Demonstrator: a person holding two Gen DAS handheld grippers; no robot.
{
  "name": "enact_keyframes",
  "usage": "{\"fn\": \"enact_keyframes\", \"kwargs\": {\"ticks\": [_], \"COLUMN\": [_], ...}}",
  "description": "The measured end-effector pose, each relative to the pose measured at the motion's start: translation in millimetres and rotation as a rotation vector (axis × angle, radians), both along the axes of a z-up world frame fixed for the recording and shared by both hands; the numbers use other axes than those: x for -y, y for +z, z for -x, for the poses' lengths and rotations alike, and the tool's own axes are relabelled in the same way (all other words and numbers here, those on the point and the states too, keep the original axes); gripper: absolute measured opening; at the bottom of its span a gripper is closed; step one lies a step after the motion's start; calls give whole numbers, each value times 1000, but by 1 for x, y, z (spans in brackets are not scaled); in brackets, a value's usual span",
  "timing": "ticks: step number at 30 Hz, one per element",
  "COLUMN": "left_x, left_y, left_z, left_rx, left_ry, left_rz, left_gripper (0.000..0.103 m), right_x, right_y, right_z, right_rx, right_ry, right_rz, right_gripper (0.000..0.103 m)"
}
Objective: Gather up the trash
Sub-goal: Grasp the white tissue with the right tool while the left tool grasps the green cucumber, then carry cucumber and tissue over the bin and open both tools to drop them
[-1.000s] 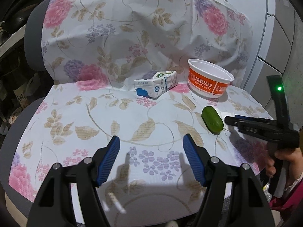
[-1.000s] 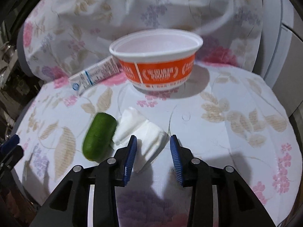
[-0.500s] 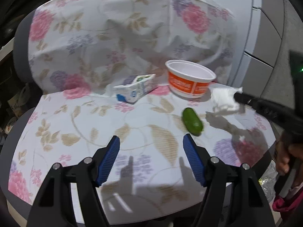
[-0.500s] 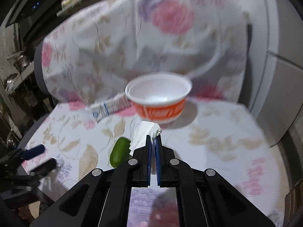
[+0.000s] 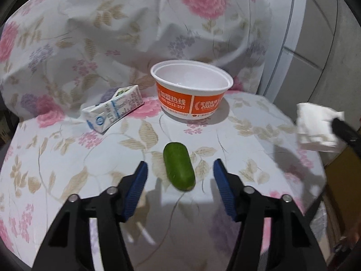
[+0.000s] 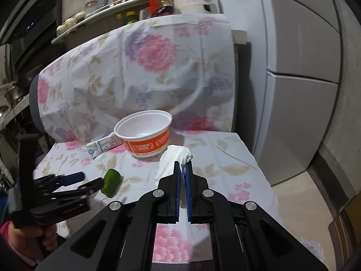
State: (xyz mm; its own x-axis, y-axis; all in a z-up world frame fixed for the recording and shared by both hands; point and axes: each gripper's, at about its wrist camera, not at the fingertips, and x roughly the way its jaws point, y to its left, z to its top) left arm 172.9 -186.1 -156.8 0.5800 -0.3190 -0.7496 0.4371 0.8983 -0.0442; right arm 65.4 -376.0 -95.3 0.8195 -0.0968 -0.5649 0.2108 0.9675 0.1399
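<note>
The right tool is clamped tight on a white crumpled tissue held in the air above the floral-clothed table, and since only a pinch of thin paper sits between the pads, I judge it could tear or slip free on the way to a bin. The left tool is spread wide and empty around the green cucumber piece, which could roll aside if 1 pad touches first. The orange bowl reads "0512-597" and "2000" among Chinese characters; the flattened milk carton print is too small to read.
</note>
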Motion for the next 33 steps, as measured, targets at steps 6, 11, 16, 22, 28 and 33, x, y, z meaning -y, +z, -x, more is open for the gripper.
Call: {"fn": "enact_keyframes", "kwargs": {"ticks": [6,11,16,22,28,33], "left_x": [16,11,-5,-27,-42,-42], "left_y": [-23,-28,-14,16,48,65], "left_z": [-17,-20,-11,20,63,89], "left_rx": [-68,-86,-74,-24,41,82], "left_ry": [21,20,-2,-44,-84,-127], "left_rz": [-81,-71,32,118,171,201], "left_gripper": [47,32,31,30,30,30], "right_x": [14,16,11,-2,-19,-23], "right_y": [-6,-7,-3,6,16,29], "right_z": [4,6,13,25,42,63], "right_rx": [-7,-9,2,11,11,25], "right_ry": [-20,-22,-27,-7,21,4], "right_rz": [-27,-31,-8,-12,-9,7], "right_gripper": [5,5,5,5,5,5]}}
